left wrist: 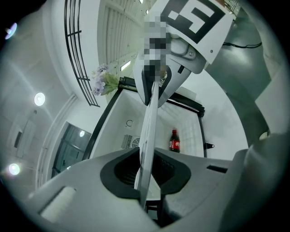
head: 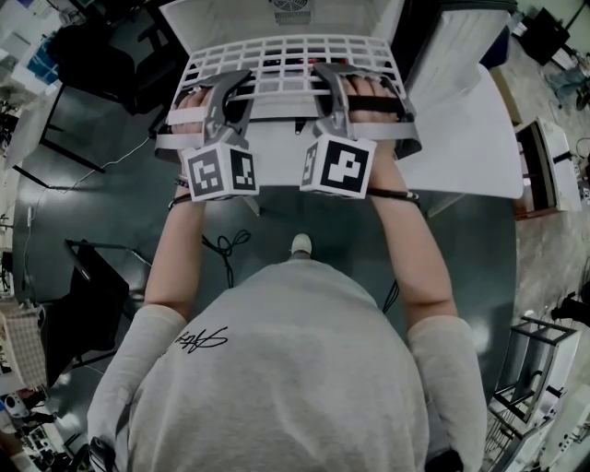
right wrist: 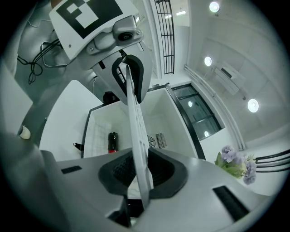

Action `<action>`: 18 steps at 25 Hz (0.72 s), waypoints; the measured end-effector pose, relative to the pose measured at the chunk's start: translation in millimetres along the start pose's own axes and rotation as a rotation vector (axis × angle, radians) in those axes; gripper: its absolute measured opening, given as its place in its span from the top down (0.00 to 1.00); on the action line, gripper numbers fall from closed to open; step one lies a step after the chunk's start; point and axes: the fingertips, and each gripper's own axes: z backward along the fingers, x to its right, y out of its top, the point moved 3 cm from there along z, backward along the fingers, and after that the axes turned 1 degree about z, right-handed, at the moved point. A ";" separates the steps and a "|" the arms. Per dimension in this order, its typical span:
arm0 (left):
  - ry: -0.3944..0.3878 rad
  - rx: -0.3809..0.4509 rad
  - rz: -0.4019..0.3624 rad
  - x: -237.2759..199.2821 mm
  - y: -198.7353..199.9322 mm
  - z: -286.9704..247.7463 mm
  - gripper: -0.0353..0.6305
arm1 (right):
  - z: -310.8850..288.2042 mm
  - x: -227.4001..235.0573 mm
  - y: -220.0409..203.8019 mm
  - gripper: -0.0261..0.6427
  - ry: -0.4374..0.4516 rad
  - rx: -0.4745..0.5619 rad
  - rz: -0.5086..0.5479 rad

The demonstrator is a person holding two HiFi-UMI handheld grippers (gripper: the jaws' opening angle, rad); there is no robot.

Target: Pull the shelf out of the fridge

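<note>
The white wire shelf (head: 286, 57) sticks partly out of the open fridge (head: 230, 14) toward me. My left gripper (head: 224, 89) is shut on its front edge at the left, and my right gripper (head: 334, 85) is shut on the same edge at the right. In the left gripper view the shelf (left wrist: 149, 131) runs edge-on between the pads of the left gripper (left wrist: 145, 168), with the other gripper's marker cube (left wrist: 195, 20) above. The right gripper view shows the shelf (right wrist: 135, 122) pinched the same way in the right gripper (right wrist: 138, 172). A cola bottle (left wrist: 174, 141) (right wrist: 112, 142) stands inside the fridge.
The fridge door (head: 466, 138) hangs open at the right of the head view. A black cable (head: 227, 247) lies on the dark floor below my hands. Dark furniture (head: 92, 300) stands at the left. A bunch of flowers (left wrist: 103, 81) (right wrist: 235, 162) sits beside the fridge.
</note>
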 end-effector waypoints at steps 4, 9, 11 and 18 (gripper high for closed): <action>0.002 0.001 0.005 4.6 2.0 7.5 0.87 | 8.0 -3.2 1.3 0.88 -0.003 0.001 0.007; -0.012 -0.003 0.004 8.4 1.9 8.2 0.87 | 8.9 -7.2 0.5 0.88 0.010 0.003 -0.001; -0.021 -0.004 0.007 10.1 2.0 9.2 0.87 | 9.8 -8.6 0.6 0.88 0.017 0.003 -0.003; -0.044 -0.013 0.019 20.3 0.7 13.7 0.87 | 13.4 -18.8 0.9 0.88 0.045 0.003 -0.010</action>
